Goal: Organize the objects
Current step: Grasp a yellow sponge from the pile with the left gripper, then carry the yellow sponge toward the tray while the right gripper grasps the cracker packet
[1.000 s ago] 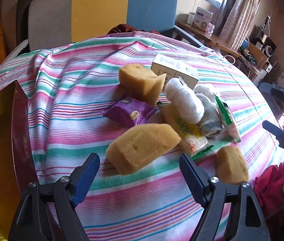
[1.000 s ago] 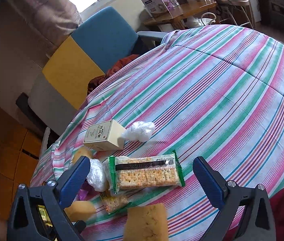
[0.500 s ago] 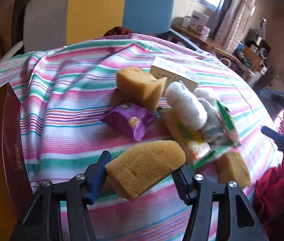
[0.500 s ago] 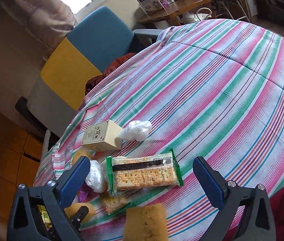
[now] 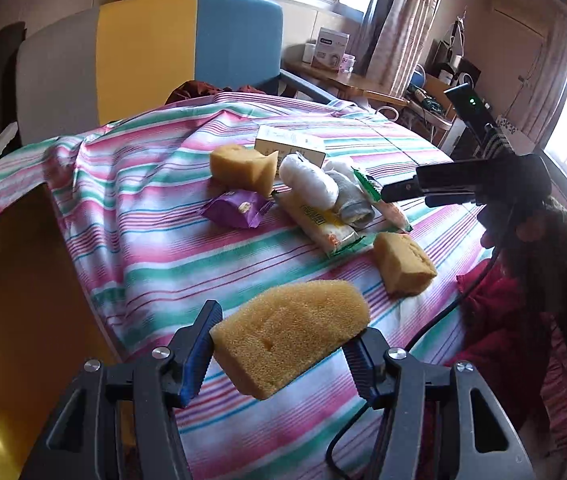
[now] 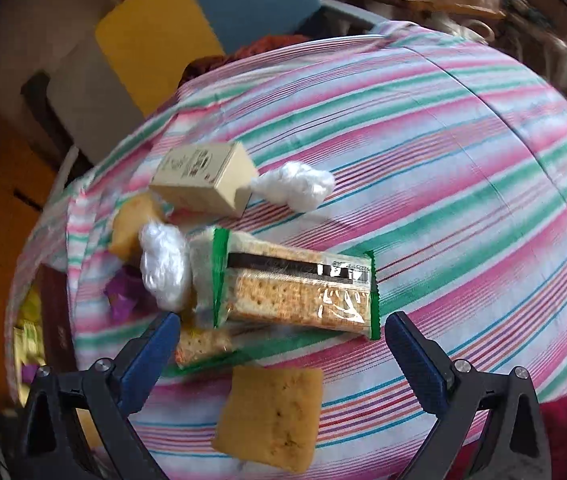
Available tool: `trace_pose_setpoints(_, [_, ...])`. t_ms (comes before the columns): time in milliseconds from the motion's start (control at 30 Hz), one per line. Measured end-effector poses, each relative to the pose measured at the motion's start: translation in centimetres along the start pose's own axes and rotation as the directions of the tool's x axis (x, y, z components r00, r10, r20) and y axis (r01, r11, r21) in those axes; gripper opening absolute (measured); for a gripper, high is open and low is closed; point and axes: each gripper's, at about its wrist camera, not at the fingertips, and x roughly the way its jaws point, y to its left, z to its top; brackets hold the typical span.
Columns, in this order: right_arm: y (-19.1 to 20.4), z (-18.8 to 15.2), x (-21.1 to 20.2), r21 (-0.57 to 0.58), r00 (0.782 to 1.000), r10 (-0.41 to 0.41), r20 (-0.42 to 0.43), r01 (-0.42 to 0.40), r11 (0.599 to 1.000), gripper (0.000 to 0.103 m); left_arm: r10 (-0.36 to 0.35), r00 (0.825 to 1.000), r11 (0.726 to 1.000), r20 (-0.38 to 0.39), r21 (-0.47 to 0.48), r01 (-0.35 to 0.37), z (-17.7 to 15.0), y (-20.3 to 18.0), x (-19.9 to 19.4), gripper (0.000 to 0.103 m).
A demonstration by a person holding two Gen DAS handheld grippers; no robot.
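My left gripper [image 5: 283, 344] is shut on a yellow sponge [image 5: 289, 334] and holds it above the striped cloth. Two more sponges lie on the cloth, one near [image 5: 403, 264] and one far [image 5: 241, 168]. A purple snack packet [image 5: 237, 208], white plastic rolls [image 5: 309, 182], cracker packs [image 5: 323, 226] and a cream box [image 5: 289, 144] lie clustered. My right gripper [image 6: 279, 340] is open, low over a green cracker pack [image 6: 295, 288], with a sponge [image 6: 271, 416] just before it. It also shows from the left wrist [image 5: 463, 184].
A yellow-lined box with a dark red wall [image 5: 23, 280] stands at the table's left edge. A grey, yellow and blue chair [image 5: 155, 52] stands behind the table. A cream box [image 6: 203, 180] and white plastic wad [image 6: 295, 190] lie beyond the crackers. A red garment [image 5: 499, 320] hangs at the right.
My left gripper closed on the near sponge and lifted it off the cloth. My right gripper moved forward and down toward the green cracker pack, still open.
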Motion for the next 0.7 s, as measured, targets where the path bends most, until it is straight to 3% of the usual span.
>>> trace_pose_setpoints(100, [1.4, 0.4, 0.1, -0.201, 0.996, -0.062, -0.064, 0.048, 0.978, 0.103, -0.006, 1.0, 1.0, 0.005, -0.03, 0.006, -0.2, 0.9, -0.9, 0.06])
trace_pose_setpoints(167, [2.0, 0.4, 0.0, -0.338, 0.985, -0.16, -0.058, 0.132, 0.932, 0.103, -0.01, 1.0, 0.998, 0.008, -0.054, 0.01, -0.2, 1.5, -1.2, 0.06])
trace_pose_setpoints(333, [1.1, 1.2, 1.4, -0.492, 0.959, -0.268, -0.087, 0.193, 0.849, 0.103, -0.02, 1.0, 0.996, 0.01, -0.083, 0.021, 0.0, 2.0, -1.7, 0.06])
trace_pose_setpoints(567, [1.5, 2.9, 4.4, -0.604, 0.959, -0.264, -0.106, 0.149, 0.783, 0.101, -0.02, 1.0, 0.996, -0.006, -0.092, 0.019, 0.0, 2.0, -1.7, 0.06])
trace_pose_setpoints(667, [1.1, 3.9, 5.2, -0.59, 0.967, -0.223, -0.122, 0.11, 0.8, 0.096, -0.021, 1.0, 0.995, -0.017, -0.096, 0.019, 0.1, 2.0, -1.4, 0.06])
trace_pose_setpoints(700, [0.7, 4.2, 5.4, -0.573, 0.97, -0.199, -0.141, 0.083, 0.815, 0.087, -0.022, 1.0, 0.995, -0.021, -0.097, 0.02, 0.1, 2.0, -1.3, 0.06])
